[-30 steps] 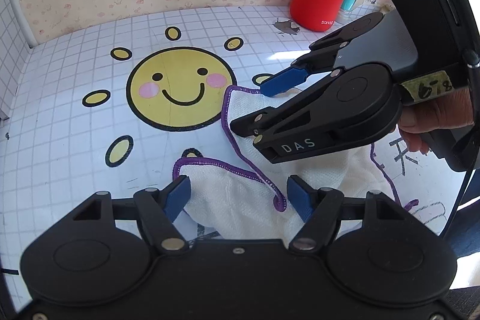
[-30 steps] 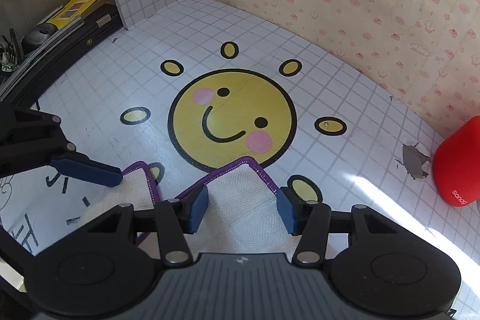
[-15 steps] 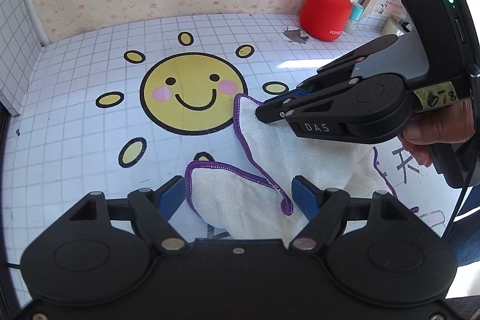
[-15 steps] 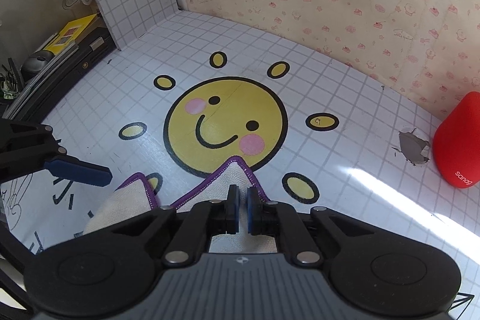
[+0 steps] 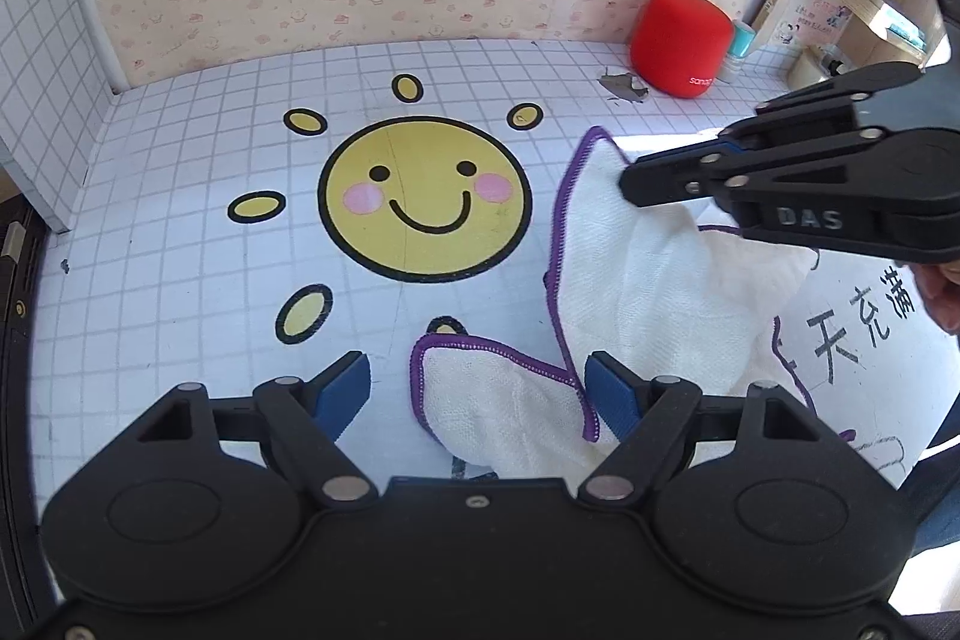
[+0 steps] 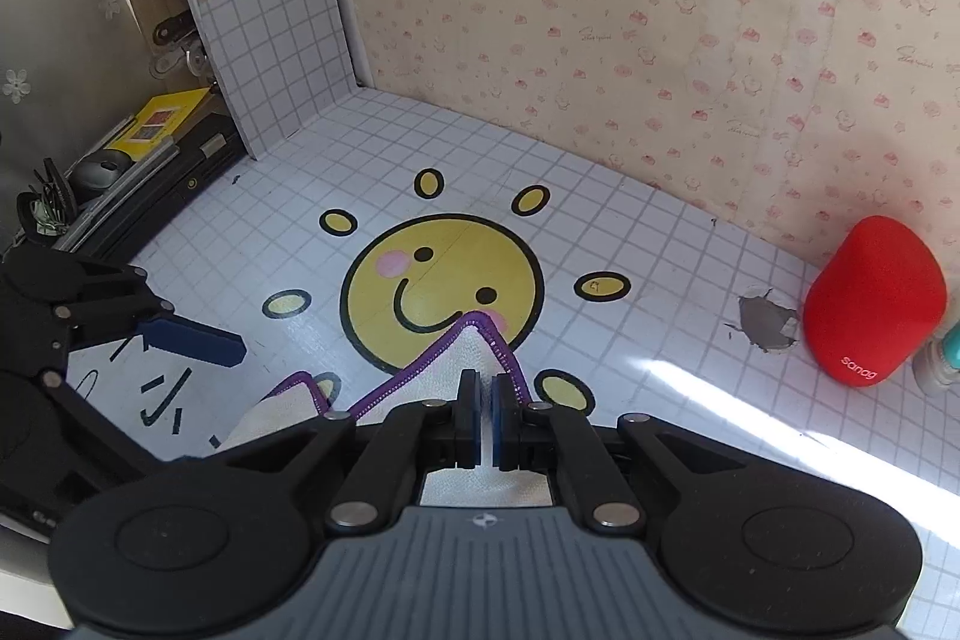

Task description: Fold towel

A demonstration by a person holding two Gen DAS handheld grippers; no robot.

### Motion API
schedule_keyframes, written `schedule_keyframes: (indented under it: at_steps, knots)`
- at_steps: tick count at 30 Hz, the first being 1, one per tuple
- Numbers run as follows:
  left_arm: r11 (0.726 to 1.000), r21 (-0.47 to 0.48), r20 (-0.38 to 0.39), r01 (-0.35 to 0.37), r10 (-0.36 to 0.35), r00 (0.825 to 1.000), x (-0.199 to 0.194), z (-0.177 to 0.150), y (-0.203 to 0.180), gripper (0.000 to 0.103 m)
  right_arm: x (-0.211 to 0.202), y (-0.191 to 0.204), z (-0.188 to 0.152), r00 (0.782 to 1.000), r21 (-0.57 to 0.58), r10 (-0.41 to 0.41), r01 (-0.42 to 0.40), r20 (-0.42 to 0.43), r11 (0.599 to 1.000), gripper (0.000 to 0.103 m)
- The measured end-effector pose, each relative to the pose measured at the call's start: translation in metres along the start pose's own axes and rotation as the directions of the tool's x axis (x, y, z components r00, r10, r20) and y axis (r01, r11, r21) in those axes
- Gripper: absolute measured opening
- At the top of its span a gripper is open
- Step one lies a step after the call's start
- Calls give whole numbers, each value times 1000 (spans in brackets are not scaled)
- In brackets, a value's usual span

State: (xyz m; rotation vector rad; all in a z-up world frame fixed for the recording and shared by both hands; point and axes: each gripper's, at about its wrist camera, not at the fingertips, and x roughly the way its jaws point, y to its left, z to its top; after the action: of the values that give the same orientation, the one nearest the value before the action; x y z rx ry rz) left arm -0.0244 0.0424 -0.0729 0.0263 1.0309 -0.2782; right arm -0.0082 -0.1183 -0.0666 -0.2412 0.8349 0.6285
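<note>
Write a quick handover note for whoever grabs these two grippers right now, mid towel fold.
Right gripper: shut on the towel, pinching it just behind a far corner, which is lifted off the table.
Left gripper: open, jaws either side of the towel's near corner, which lies flat between the pads; nothing gripped yet.
The towel, white with purple edging, sits to the right of the smiley sun in the left view. Red speaker stands by the back wall, clear of the work.
Done: one corner picked up.
Left: probably close the left on the near corner, then make the fold. No fold is made yet.
</note>
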Motion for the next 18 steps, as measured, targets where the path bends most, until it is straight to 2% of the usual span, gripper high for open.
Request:
schedule_keyframes:
  at_steps: [10, 16, 18]
  knots:
    - [1000, 9, 16, 19, -19, 1000, -4, 5, -2, 80, -49, -1, -20, 999, 21, -31, 31, 17, 999, 3]
    - [997, 19, 23, 73, -73, 997, -10, 5, -11, 80, -46, -8, -35, 997, 85, -78, 80, -22, 993, 4]
    - [995, 41, 27, 90, -91, 995, -9, 8, -20, 80, -45, -13, -41, 994, 112, -101, 104, -33, 988, 12]
